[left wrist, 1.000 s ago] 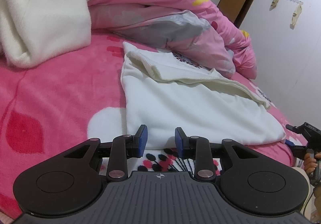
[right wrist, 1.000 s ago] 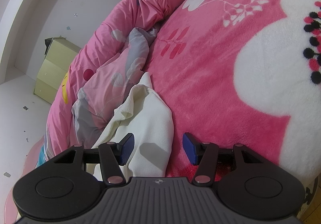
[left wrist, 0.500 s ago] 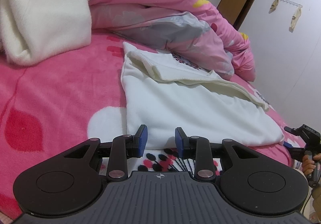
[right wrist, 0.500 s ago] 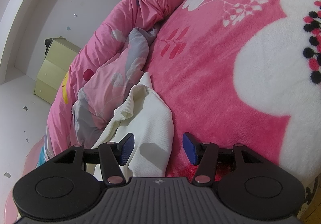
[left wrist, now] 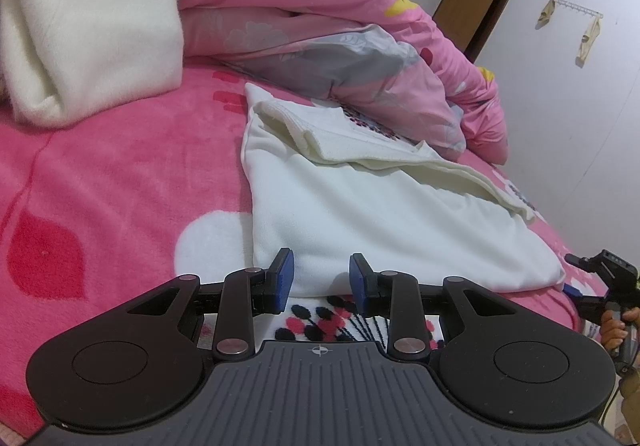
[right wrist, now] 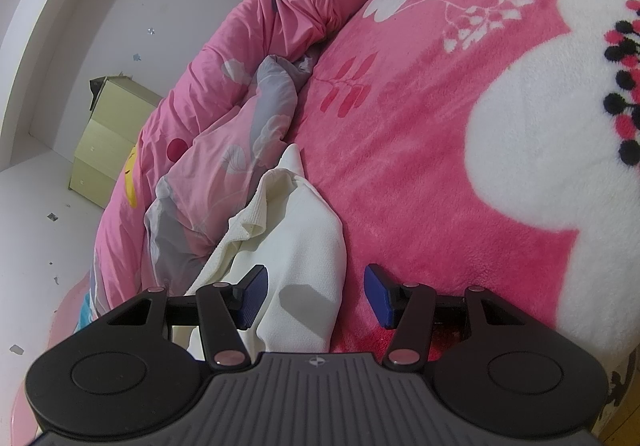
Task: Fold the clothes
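Cream garment point(left wrist: 380, 214) lies partly folded on the pink floral blanket point(left wrist: 120, 182) of the bed, its far edge against a bunched pink quilt point(left wrist: 320, 34). Left gripper point(left wrist: 321, 278) hovers at its near edge, jaws narrowly apart, empty. Right gripper point(right wrist: 316, 294) straddles a garment corner, jaws moderately wide, pads not touching cloth.
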`<state>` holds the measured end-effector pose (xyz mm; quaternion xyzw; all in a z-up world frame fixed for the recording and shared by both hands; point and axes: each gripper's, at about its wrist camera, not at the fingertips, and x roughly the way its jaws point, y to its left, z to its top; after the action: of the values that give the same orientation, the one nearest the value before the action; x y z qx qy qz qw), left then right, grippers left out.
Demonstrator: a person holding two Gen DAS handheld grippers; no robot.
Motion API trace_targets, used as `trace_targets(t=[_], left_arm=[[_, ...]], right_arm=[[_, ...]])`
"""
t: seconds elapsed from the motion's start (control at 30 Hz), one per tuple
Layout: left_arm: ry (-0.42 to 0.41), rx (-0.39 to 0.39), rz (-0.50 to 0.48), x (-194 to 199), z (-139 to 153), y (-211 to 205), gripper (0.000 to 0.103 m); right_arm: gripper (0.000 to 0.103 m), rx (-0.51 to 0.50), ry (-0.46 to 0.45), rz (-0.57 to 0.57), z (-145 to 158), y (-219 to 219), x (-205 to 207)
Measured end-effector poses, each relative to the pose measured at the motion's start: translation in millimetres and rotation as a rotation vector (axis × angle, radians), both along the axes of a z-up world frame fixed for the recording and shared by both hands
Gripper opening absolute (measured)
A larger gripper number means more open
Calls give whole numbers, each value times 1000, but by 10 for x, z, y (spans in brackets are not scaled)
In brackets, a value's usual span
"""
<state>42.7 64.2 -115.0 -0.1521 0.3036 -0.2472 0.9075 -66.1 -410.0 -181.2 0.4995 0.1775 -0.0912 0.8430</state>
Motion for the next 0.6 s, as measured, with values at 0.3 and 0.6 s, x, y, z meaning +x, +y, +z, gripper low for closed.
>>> trace_targets(t=[0.3,0.6], left_arm=[[-6,-3,0,-8,-11,-2,31],[-10,-7,-1,-15,-16,7,31]], right_arm=[[56,4,-3,0,-4,10,-3],[56,6,-4,0,-9,4,-7]])
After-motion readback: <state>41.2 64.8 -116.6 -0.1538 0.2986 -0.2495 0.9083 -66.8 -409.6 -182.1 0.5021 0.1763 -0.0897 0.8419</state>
